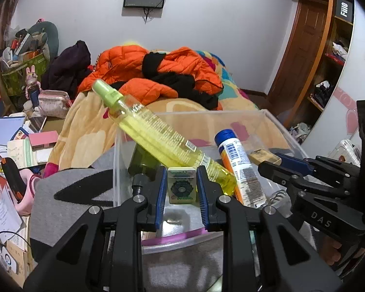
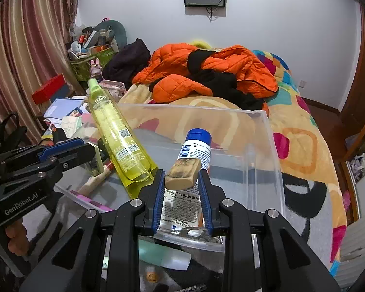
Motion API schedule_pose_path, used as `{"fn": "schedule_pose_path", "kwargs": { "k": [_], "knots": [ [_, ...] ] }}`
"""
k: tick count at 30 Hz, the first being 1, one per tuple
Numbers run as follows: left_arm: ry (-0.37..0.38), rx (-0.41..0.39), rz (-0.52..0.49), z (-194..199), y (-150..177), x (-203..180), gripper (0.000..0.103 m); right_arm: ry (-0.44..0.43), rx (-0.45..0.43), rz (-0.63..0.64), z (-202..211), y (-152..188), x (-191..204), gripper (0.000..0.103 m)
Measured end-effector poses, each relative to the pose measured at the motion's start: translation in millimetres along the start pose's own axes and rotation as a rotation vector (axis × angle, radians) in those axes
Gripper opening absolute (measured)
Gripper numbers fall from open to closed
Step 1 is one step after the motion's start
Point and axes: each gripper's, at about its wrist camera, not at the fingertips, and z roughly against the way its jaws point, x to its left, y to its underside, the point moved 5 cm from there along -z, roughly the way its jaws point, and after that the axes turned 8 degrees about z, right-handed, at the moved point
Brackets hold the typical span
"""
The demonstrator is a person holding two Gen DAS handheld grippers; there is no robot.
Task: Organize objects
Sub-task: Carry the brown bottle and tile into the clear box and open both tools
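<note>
The left gripper was pinched on a small cream mahjong tile with a green flower, held over the clear plastic bin. The right gripper, at three o'clock of it, was clamped on a worn beige eraser block. A tall yellow spray bottle, leaned at eleven o'clock, could probably be knocked over by either descent.

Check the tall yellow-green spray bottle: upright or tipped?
Tipped. The tall yellow-green spray bottle leans diagonally, its base down inside the clear plastic bin, its capped top jutting out past the bin's rim.
</note>
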Motion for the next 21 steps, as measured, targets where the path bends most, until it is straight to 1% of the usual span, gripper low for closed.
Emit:
{"fn": "schedule_pose_path", "kwargs": {
  "k": [8, 15, 17, 19, 21],
  "knots": [
    [-0.015, 0.04, 0.01, -12.4, 4.2, 3.3, 0.024, 0.038, 0.041, 0.033, -10.3, 1.8, 5.2, 0.025],
    [-0.023, 0.062, -0.001, -13.8, 6.6, 1.2, 0.024, 0.084, 0.033, 0.089, -2.7, -0.6, 12.9, 0.026],
    [-0.018, 0.063, -0.001, -11.4, 6.2, 0.5, 0.024, 0.083, 0.034, 0.09, -0.4, -0.4, 14.1, 0.029],
    [-0.019, 0.051, -0.007, -6.3, 5.7, -1.2, 0.024, 0.087, 0.026, 0.089, 2.9, -0.2, 14.6, 0.038],
    [-0.025, 0.033, -0.014, -0.9, 3.9, -2.7, 0.024, 0.097, 0.014, 0.094, 6.9, -0.8, 16.6, 0.044]
  ]
}}
